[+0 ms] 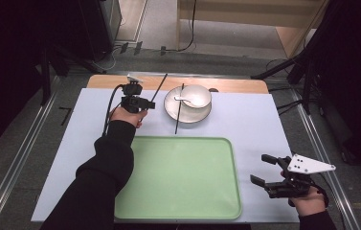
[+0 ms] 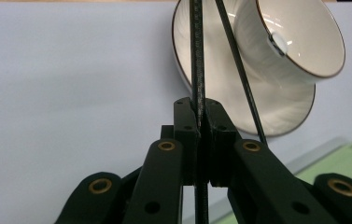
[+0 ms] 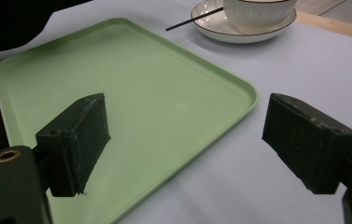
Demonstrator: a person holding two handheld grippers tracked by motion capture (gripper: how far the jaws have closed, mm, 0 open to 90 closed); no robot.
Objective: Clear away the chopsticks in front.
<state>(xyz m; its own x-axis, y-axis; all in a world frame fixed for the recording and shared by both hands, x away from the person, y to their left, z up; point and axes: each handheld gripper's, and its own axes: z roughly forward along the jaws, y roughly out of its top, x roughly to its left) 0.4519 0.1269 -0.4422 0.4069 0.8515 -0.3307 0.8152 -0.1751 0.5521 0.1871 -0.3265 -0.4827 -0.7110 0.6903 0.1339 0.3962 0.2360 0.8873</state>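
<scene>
- The left gripper [image 1: 150,103] has its jaws clamped on 1 black chopstick [image 1: 160,87], above the table [image 1: 259,124] left of the plate [image 1: 169,108].
- Its long axis slants, tip pointing away and up toward the far right.
- It is thin, straight and dark.
- A 2nd chopstick [image 1: 179,110] rests across the plate beside the bowl [image 1: 202,93].
- The right gripper [image 1: 259,170] sits released, holding nothing, right of the tray [image 1: 178,211].
</scene>
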